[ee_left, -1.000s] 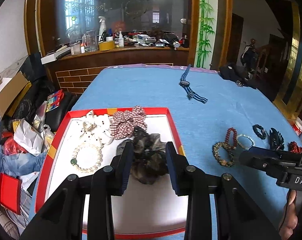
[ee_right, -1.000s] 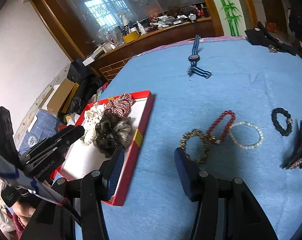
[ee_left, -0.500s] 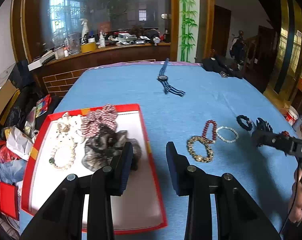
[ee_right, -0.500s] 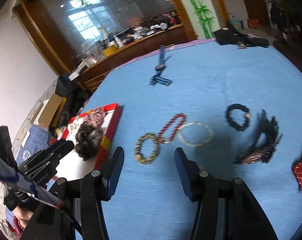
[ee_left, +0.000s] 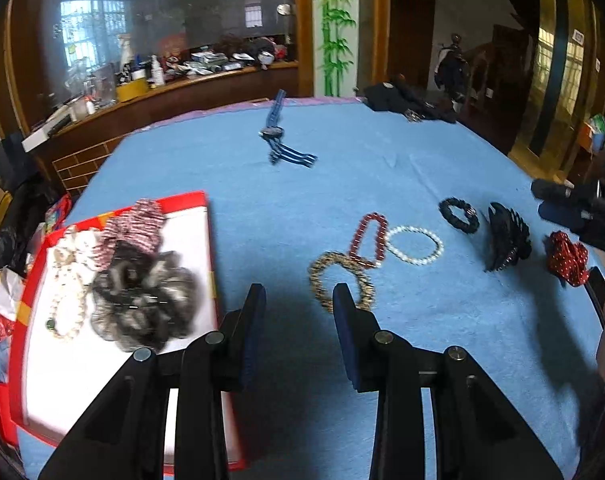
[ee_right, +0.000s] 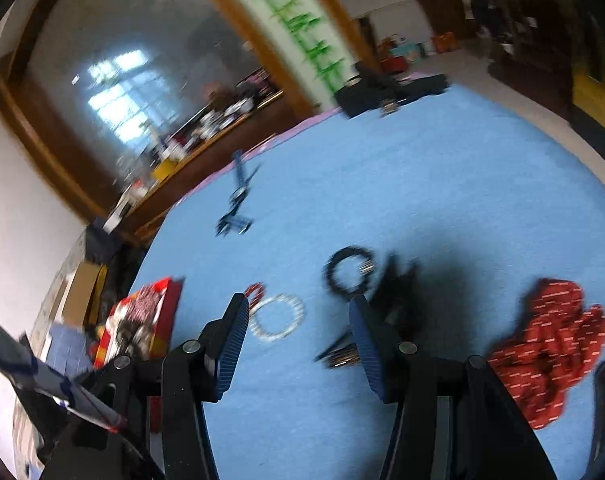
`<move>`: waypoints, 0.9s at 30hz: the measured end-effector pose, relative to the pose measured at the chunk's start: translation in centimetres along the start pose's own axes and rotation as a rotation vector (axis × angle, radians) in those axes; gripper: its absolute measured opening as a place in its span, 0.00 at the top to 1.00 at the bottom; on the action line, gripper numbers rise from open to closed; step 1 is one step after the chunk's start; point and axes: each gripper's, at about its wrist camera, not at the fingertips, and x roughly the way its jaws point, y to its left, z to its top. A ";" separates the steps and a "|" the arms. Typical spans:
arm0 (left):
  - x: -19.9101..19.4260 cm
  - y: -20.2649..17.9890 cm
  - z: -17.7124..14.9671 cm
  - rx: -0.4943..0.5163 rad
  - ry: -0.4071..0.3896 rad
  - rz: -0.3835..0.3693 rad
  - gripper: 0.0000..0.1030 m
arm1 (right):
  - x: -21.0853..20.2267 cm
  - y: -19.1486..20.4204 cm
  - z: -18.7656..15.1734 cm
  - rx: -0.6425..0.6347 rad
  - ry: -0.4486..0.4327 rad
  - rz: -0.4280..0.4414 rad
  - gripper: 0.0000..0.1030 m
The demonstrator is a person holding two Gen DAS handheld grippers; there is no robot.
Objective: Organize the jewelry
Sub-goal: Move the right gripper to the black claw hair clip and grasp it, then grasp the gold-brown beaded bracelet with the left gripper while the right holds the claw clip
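A red-rimmed white tray (ee_left: 198, 240) at the left holds a dark furry scrunchie (ee_left: 142, 300), a checked scrunchie (ee_left: 136, 228) and pearl pieces (ee_left: 68, 304). On the blue cloth lie a gold bead bracelet (ee_left: 322, 276), a red bead bracelet (ee_left: 368, 234), a white pearl bracelet (ee_left: 416, 244), a black bracelet (ee_left: 458, 214), a black hair claw (ee_left: 504, 240) and a red dotted scrunchie (ee_left: 568, 256). My left gripper (ee_left: 298, 304) is open and empty over the cloth, beside the gold bracelet. My right gripper (ee_right: 298, 320) is open and empty, with the pearl bracelet (ee_right: 276, 318) and hair claw (ee_right: 390, 288) ahead of it.
A blue striped watch (ee_left: 278, 140) lies further back on the cloth. A dark bundle (ee_left: 406, 98) sits at the far edge. A cluttered wooden counter (ee_left: 174, 88) stands behind the table. Bags and boxes (ee_left: 6, 288) crowd the floor at the left.
Both grippers have swung right, away from the tray. The left now faces the gold bracelet instead of the furry scrunchie. The right has rolled and now faces the hair claw and red scrunchie.
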 end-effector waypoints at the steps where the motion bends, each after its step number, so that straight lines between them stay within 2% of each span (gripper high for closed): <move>1: 0.3 -0.3 0.0 0.005 0.005 -0.006 0.68 | -0.1 -0.4 0.2 0.014 -0.008 -0.011 0.46; 4: 1.2 -1.3 -0.1 0.016 0.020 -0.021 0.68 | -0.4 -1.3 0.6 0.042 -0.022 -0.067 0.46; 8: 2.2 -2.0 -0.1 0.024 0.039 -0.035 0.68 | 0.8 -1.9 0.6 0.058 0.034 -0.126 0.45; 10: 2.4 -2.1 0.0 0.022 0.039 -0.040 0.68 | 1.5 -2.5 0.4 0.074 0.065 -0.147 0.38; 14: 2.6 -1.9 -0.1 0.014 0.042 -0.043 0.68 | 3.2 -3.8 -0.1 0.128 0.144 -0.126 0.37; 25: 3.2 -1.4 0.0 -0.002 0.049 -0.056 0.68 | 6.4 -1.5 -0.6 -0.017 0.200 -0.280 0.37; 27: 3.3 -1.4 0.0 0.002 0.054 -0.053 0.68 | 6.1 -1.5 -0.7 -0.030 0.192 -0.291 0.41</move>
